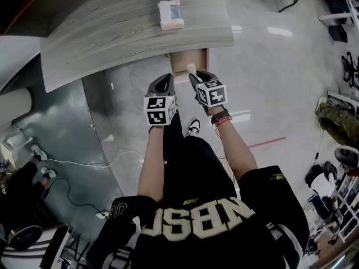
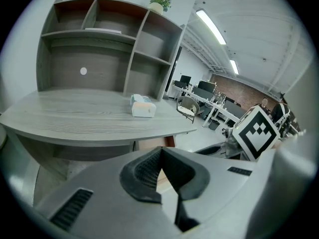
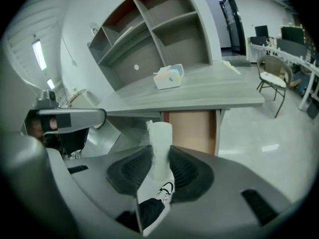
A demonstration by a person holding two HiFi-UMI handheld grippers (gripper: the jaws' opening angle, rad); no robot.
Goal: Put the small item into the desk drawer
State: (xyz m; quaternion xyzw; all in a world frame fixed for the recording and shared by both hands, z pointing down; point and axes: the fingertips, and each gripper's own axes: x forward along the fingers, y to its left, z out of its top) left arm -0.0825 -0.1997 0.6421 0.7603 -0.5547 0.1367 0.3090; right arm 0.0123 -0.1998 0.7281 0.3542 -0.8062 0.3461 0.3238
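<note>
- Right tongs (image 3: 159, 157) are clamped on the white item (image 3: 159, 136), which stands upright between the pads
- In the head view the item overlaps the near edge of the drawer (image 1: 182, 60), which juts out from under the counter (image 1: 112, 38)
- Left tongs (image 2: 160, 154) are closed tip to tip with nothing between them; the head view shows them just beside the right tongs
- Only the gripper views show the shelves (image 2: 99, 39) behind the counter
- Only the head view shows the cable (image 1: 84, 164) on the floor
- Tissue box (image 1: 171, 14) lies on the counter, seen in all three views
</note>
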